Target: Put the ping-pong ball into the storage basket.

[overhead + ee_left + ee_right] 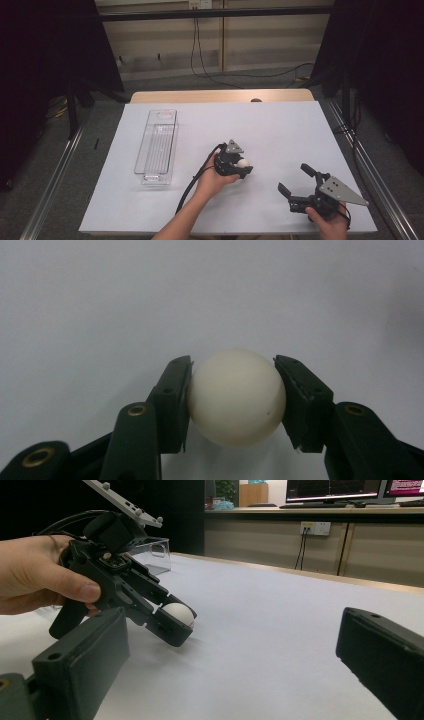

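Because the white ball [236, 397] is pinched at its widest part between the pads of the left claw [240, 166], it is kept from rolling on the white-covered table [280, 130], on which it seems to rest near the middle. That claw is tilted down towards the surface from the left hand [212, 181]. A clear plastic bin [156, 146] lies well apart to the left, probably as the ball's destination. The right claw [295, 180] is held spread and empty near the front right edge.

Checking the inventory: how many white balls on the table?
1. The white ball sits clamped in the left gripper near the table's middle, right of the clear bin. The bin looks empty, though its far end is hard to read.
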The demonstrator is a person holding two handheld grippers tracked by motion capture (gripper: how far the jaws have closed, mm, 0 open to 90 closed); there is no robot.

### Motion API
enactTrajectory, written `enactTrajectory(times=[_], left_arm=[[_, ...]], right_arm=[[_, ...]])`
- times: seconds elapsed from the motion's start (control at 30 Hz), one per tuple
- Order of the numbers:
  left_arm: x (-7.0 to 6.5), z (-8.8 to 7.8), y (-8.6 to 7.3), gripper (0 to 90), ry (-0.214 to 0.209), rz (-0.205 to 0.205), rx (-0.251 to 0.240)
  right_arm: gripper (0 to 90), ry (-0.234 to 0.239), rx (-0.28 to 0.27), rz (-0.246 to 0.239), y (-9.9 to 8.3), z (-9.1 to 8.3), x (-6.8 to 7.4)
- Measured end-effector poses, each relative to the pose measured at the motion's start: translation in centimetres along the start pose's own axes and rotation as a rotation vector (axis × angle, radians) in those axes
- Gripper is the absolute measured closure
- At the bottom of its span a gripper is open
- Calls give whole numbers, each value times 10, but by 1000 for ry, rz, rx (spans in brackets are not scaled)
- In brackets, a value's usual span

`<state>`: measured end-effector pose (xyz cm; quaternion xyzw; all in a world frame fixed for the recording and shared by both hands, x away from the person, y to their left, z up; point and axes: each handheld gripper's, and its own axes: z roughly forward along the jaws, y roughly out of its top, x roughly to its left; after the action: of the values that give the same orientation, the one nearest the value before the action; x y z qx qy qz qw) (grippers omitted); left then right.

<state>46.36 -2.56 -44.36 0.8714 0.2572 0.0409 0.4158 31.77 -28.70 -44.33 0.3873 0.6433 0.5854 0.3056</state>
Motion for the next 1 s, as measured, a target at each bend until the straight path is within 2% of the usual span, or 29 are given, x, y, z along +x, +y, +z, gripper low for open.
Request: enactTrajectory(times=[0.03, 0.07, 0.1, 0.17, 0.4, 0.57, 0.6, 0.67, 0.8, 0.97, 1.0], left_arm=[[0, -1, 0, 511, 2, -7, 4], [0, -1, -1, 511, -4, -13, -17], [2, -3, -1, 510, 0, 0, 5], [2, -4, -2, 511, 7, -19, -5], [5, -10, -3, 511, 5, -26, 1], [5, -12, -5, 511, -16, -42, -20], [5, -14, -4, 511, -10, -39, -4], [6, -14, -5, 511, -21, -42, -18], [6, -18, -6, 511, -19, -47, 4], [9, -21, -8, 511, -16, -50, -14], [9, -23, -8, 511, -14, -47, 0]], right_arm=[[2, 0, 0, 0, 0, 0, 0], [2, 0, 1, 1, 0, 0, 0], [2, 1, 1, 1, 0, 0, 0], [2, 2, -3, 1, 0, 0, 0], [2, -1, -1, 0, 0, 0, 0], [2, -2, 0, 0, 0, 0, 0], [2, -2, 0, -1, 0, 0, 0], [2, -2, 0, -1, 0, 1, 0], [2, -1, 0, -1, 0, 1, 1], [2, 1, -1, 0, -1, 1, 1], [2, -5, -5, 5, 0, 2, 1]])
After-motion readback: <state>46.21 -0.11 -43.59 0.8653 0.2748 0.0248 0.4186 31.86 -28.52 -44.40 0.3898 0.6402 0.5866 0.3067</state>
